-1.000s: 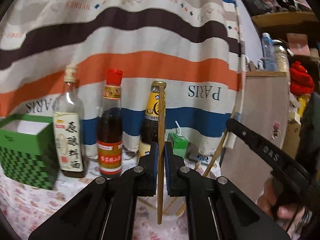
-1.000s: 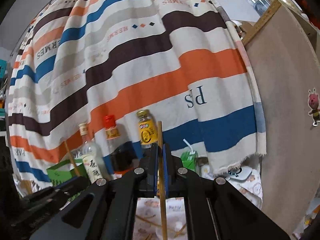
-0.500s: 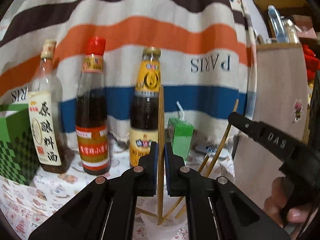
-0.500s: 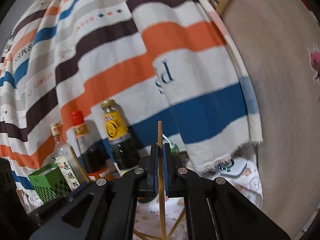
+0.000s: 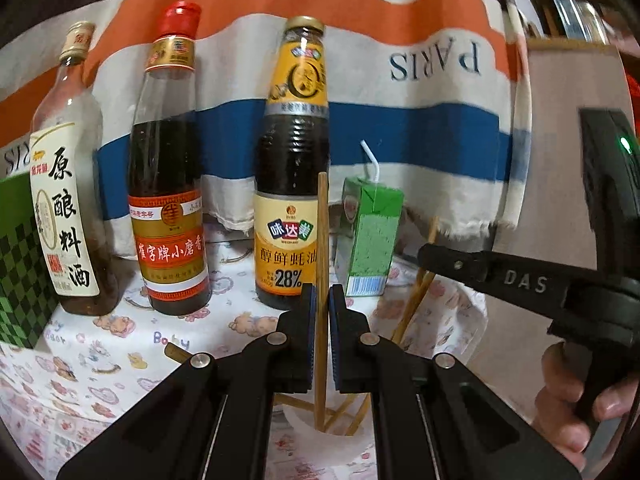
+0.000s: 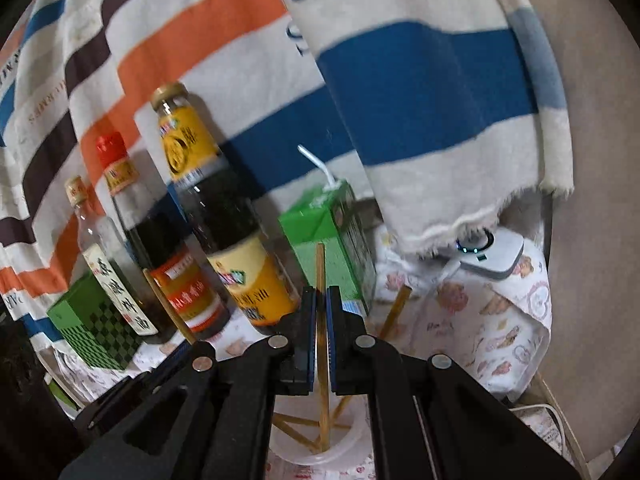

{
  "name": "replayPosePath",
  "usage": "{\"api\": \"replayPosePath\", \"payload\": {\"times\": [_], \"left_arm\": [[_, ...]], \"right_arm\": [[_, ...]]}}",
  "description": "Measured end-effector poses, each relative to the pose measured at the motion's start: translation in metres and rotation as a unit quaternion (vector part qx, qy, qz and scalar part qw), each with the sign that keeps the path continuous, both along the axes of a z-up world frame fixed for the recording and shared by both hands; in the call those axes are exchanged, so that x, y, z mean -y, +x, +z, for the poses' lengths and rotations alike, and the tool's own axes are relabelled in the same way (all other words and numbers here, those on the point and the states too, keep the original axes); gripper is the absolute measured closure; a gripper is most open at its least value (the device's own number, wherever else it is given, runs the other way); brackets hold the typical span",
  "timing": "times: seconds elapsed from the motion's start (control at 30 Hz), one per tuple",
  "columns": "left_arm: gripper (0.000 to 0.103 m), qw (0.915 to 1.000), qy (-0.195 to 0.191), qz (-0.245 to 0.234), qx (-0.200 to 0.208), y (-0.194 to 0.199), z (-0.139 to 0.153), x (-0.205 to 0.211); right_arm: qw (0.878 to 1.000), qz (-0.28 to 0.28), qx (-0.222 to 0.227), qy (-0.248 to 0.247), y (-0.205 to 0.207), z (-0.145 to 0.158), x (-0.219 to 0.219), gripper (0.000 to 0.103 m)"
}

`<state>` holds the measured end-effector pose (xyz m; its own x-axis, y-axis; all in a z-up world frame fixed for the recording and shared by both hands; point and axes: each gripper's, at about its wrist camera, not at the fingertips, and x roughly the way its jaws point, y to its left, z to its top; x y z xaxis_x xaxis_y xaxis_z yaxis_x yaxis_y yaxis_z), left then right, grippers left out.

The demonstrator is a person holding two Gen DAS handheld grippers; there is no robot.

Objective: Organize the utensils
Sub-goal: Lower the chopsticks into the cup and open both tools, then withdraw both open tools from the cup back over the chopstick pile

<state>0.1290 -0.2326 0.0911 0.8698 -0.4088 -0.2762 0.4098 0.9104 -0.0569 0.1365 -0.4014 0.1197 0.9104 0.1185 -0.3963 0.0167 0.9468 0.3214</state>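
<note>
Left gripper (image 5: pixel 320 320) clamps upright chopstick (image 5: pixel 321 248), right gripper (image 6: pixel 321 320) another (image 6: pixel 320 268); tips inside cup (image 5: pixel 336 440) at 6 o'clock, ready for release.

A lived-in home corner, this: sauce bottles (image 5: pixel 292 168) and a green drink carton (image 5: pixel 370 236) crowd a small table under a baby-print cloth (image 5: pixel 120 364), a striped towel (image 5: pixel 400 80) draped behind, cluttered shelves (image 5: pixel 576 8) off right.

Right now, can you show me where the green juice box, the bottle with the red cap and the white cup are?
green juice box (image 5: pixel 374 240), left wrist view, on its front face.
red-capped bottle (image 5: pixel 170 184), left wrist view, on its dark glass body.
white cup (image 6: pixel 352 442), right wrist view, on its rim.
</note>
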Motion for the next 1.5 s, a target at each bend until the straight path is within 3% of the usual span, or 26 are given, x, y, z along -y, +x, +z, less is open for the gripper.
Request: {"api": "replayPosePath", "payload": {"times": [0.07,0.3,0.47,0.63,0.67,0.7,0.73,0.77,0.8,0.87,1.0,1.03,1.2,1.3,1.5], "left_arm": [[0.097,0.9999,0.009,0.002,-0.006,0.003,-0.005,0.003],[0.097,0.9994,0.01,0.015,-0.031,0.016,-0.017,-0.002],[0.097,0.9982,-0.034,0.018,-0.045,0.021,-0.012,-0.021],[0.074,0.9995,-0.011,0.028,-0.011,0.006,0.006,-0.033],[0.069,0.9995,-0.016,0.027,-0.007,0.003,0.009,-0.037],[0.054,0.9994,-0.026,0.025,-0.005,-0.002,0.011,-0.045],[0.045,0.9992,-0.032,0.025,0.001,-0.009,0.013,-0.052],[0.044,0.999,-0.033,0.029,0.011,-0.015,0.015,-0.059],[0.044,0.9988,-0.028,0.034,0.021,-0.021,0.016,-0.066],[0.042,0.9985,-0.014,0.042,0.032,-0.028,0.018,-0.076],[0.027,0.9962,0.007,0.063,0.059,-0.046,0.021,-0.099],[0.022,0.9957,0.006,0.067,0.065,-0.05,0.021,-0.104],[0.021,0.9949,-0.029,0.081,0.054,-0.067,0.018,-0.14],[0.02,0.9953,-0.028,0.081,0.045,-0.076,0.016,-0.155],[0.003,0.9911,-0.028,0.114,0.062,-0.106,0.011,-0.188]], "right_arm": [[0.999,0.007,-0.03,-0.016,0.008,-0.006,-0.003,0.098],[0.999,0.003,-0.052,-0.014,0.012,-0.011,0.001,0.097],[0.997,-0.01,-0.076,0.002,0.018,-0.015,0.014,0.097],[0.995,-0.014,-0.094,0.012,0.02,-0.017,0.024,0.095],[0.995,-0.015,-0.097,0.011,0.02,-0.016,0.025,0.088],[0.995,-0.019,-0.096,0.009,0.018,-0.015,0.025,0.07],[0.996,-0.03,-0.089,0.006,0.015,-0.013,0.025,0.061],[0.996,-0.045,-0.082,0.001,0.012,-0.01,0.025,0.043],[0.996,-0.053,-0.076,-0.006,0.008,-0.007,0.025,0.038],[0.997,-0.041,-0.067,-0.016,0.004,-0.001,0.02,0.038],[0.999,-0.012,-0.048,-0.018,-0.004,0.008,0.008,0.032],[0.999,-0.004,-0.043,-0.025,-0.006,0.01,0.002,0.032],[0.999,0.024,-0.022,-0.036,-0.016,0.018,-0.03,0.028],[0.998,0.043,-0.016,-0.038,-0.021,0.018,-0.047,0.028],[0.995,0.043,0.01,-0.086,-0.04,0.025,-0.085,0.028]]}}
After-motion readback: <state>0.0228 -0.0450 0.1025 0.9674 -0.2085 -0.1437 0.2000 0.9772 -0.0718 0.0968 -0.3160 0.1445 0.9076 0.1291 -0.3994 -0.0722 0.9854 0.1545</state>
